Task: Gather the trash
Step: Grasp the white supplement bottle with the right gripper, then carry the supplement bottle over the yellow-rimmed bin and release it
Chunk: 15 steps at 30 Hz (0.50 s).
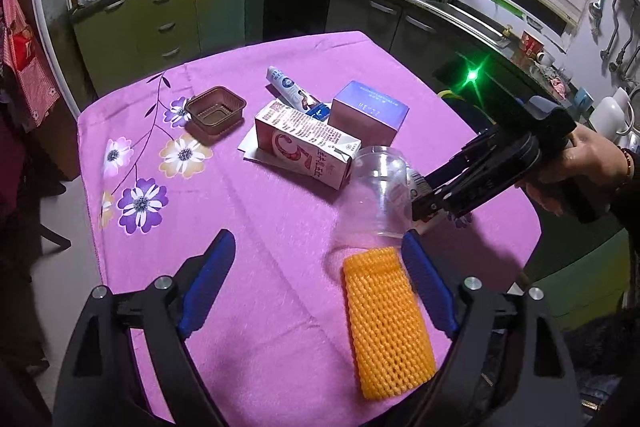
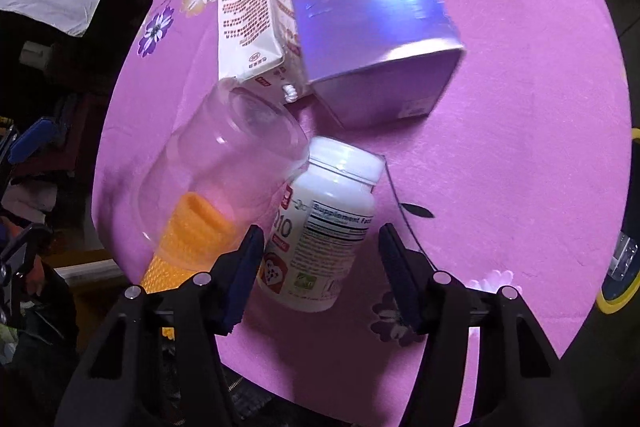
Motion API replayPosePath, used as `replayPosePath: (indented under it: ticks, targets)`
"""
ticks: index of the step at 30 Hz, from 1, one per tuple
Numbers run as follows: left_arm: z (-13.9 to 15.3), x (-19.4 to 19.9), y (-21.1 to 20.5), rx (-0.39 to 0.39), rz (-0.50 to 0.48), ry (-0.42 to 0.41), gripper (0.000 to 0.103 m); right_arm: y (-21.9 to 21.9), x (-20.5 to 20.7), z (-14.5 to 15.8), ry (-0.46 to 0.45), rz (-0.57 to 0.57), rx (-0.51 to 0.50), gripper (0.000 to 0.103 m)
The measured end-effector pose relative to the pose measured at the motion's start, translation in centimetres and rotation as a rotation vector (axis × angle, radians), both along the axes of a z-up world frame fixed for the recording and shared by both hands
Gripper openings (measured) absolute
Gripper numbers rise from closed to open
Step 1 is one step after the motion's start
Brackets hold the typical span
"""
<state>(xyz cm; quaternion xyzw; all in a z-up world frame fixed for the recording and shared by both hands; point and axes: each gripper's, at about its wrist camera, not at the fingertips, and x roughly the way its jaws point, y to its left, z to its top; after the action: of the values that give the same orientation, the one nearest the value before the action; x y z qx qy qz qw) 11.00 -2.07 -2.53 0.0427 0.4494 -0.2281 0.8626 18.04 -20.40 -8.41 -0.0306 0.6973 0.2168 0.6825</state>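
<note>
On the pink flowered tablecloth [image 1: 256, 227] lie a clear plastic cup [image 1: 376, 195] on its side, an orange foam net [image 1: 386, 319], a milk carton [image 1: 308, 151], a purple box [image 1: 370, 111], a tube [image 1: 292, 91] and a brown tray [image 1: 216, 111]. My left gripper [image 1: 320, 243] stands wide open over the cloth, its right finger beside the net and holding nothing. My right gripper [image 2: 322, 233] points steeply down over a white supplement bottle [image 2: 328, 219] lying between its jaws. The left pad is at the bottle's side, while the right pad stands apart from it. The cup [image 2: 228, 171] lies just left of the bottle.
The carton [image 2: 248, 23] and box [image 2: 372, 23] sit close behind the cup and bottle. A hand holds the right gripper [image 1: 420, 199] at the table's right edge. Green kitchen cabinets [image 1: 168, 19] and a sink counter [image 1: 460, 3] ring the table.
</note>
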Motion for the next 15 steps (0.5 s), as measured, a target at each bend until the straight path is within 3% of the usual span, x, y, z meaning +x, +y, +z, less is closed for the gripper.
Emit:
replayPosePath:
  ticks: [3, 6, 9, 15]
  targets:
    - [-0.2, 0.0, 0.2, 0.000, 0.001, 0.005, 0.081, 0.8, 0.0, -0.7, 0.007, 0.015, -0.018, 0.058]
    - [-0.3, 0.1, 0.2, 0.000, 0.001, 0.009, 0.082, 1.4, -0.5, -0.8, -0.012, 0.045, -0.044, 0.048]
    - [-0.5, 0.3, 0.3, 0.004, 0.000, 0.015, 0.083, 1.5, -1.4, -0.5, -0.054, 0.092, -0.091, 0.048]
    - [-0.9, 0.6, 0.0, 0.012, -0.004, 0.029, 0.083, -0.9, -3.2, -0.2, -0.057, 0.082, -0.079, 0.048]
